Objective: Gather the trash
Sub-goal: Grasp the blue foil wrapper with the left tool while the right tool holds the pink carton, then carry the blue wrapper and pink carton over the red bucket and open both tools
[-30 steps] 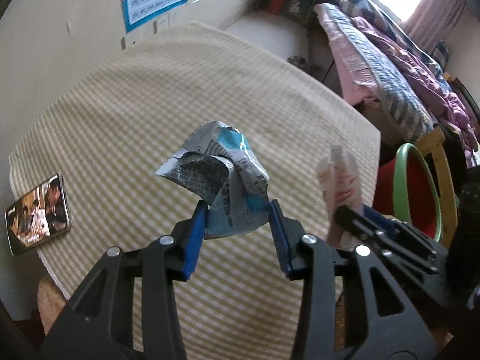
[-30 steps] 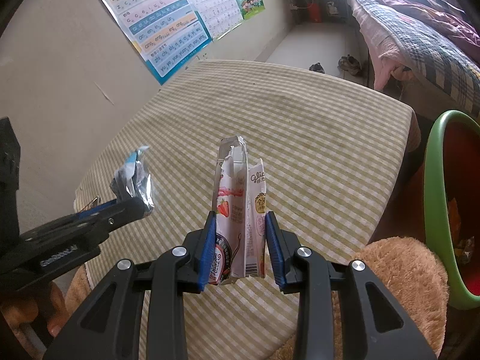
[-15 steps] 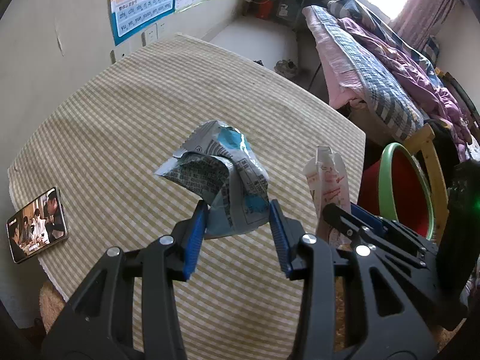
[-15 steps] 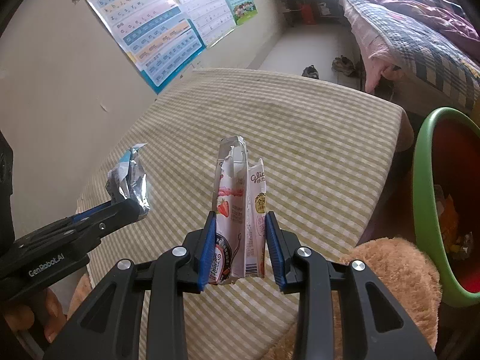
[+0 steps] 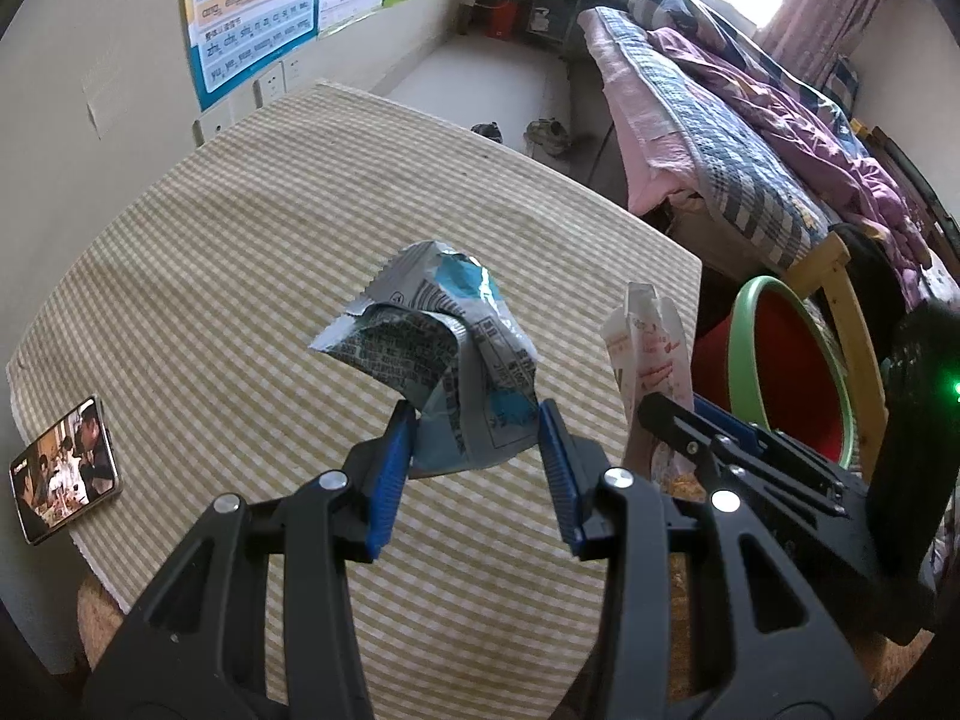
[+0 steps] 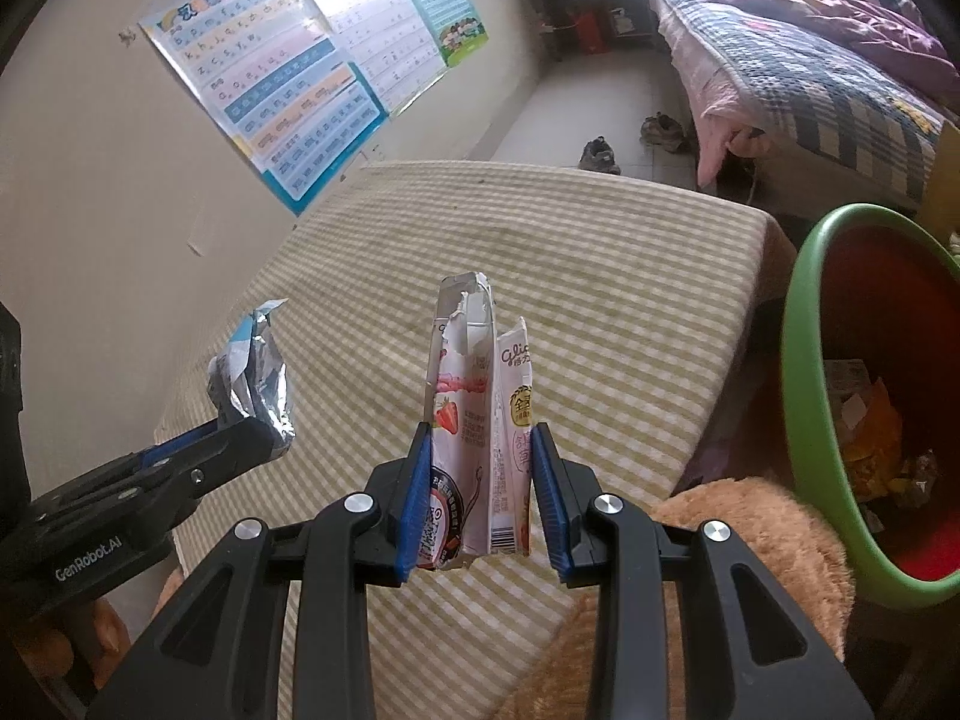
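surface (image 6: 630,276) with checked cloth lies left of the red bin (image 6: 798,420) with green rim, which already holds scraps. left claw (image 5: 477,450) is narrowly parted, clamped on the crumpled foil wrapper (image 5: 444,354), held above the surface, well left of the bin. right claw (image 6: 480,480) grips the pink snack packet (image 6: 474,438) upright, nearer the bin. risk: early release drops litter short of the rim; light foil may slip

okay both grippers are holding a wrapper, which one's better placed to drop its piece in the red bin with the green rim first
Right, probably. The right gripper holds the pink strawberry wrapper on the side where the bin stands. The left gripper, clamping the silver-blue wrapper, has the right gripper between it and the bin.
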A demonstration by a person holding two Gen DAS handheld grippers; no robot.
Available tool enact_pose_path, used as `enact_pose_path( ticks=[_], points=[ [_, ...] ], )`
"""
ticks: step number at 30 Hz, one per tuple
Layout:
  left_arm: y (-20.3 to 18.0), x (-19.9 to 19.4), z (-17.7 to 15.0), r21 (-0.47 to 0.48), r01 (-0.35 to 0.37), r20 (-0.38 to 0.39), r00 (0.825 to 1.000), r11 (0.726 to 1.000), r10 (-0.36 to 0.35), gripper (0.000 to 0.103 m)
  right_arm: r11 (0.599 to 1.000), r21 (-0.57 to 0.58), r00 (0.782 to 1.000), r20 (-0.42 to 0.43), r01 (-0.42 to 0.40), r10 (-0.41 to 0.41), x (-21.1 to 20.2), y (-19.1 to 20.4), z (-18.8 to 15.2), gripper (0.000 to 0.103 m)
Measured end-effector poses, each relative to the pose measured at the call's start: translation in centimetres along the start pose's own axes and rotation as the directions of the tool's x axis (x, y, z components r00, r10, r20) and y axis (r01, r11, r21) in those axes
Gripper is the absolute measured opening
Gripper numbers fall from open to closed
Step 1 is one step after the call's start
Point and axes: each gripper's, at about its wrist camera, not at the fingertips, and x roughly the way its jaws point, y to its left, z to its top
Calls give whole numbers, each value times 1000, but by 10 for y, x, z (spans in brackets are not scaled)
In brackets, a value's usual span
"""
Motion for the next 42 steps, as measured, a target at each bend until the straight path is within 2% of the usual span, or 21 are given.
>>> enact_pose_path(
  ticks=[6,14,20,27,32,33,35,36,37,40,42],
  points=[
    [-8,1,2,14,8,-4,1000,1000,-8,40,999,38,1000,9,1,-1,-6,-12,4,32],
    [-25,3,6,38,30,-10,1000,999,-29,40,997,67,996,82,31,-37,-35,-32,12,32],
    [-64,12,14,80,123,-34,992,989,-121,40,984,145,985,129,99,-118,-60,-73,16,32],
    [-146,26,23,199,274,-80,961,941,-263,40,934,297,956,153,199,-252,-94,-144,8,32],
    [-198,32,29,271,343,-107,939,899,-326,40,900,363,937,152,242,-313,-114,-179,-1,32],
    [-207,32,29,285,356,-113,935,890,-338,42,894,373,935,150,248,-321,-117,-183,-3,34],
    [-218,32,31,307,358,-104,933,882,-343,62,885,389,932,145,256,-333,-120,-189,-6,37],
    [-221,28,31,315,357,-82,933,879,-350,75,880,399,930,144,257,-337,-121,-193,-7,38],
    [-222,24,31,320,351,-56,934,880,-353,81,878,404,930,143,257,-338,-122,-194,-9,41],
    [-215,15,29,346,307,-2,945,887,-327,90,878,394,925,143,273,-352,-121,-192,-8,50],
    [-208,9,29,354,266,35,954,897,-297,92,884,373,921,151,284,-360,-120,-184,-7,57]
  ],
)
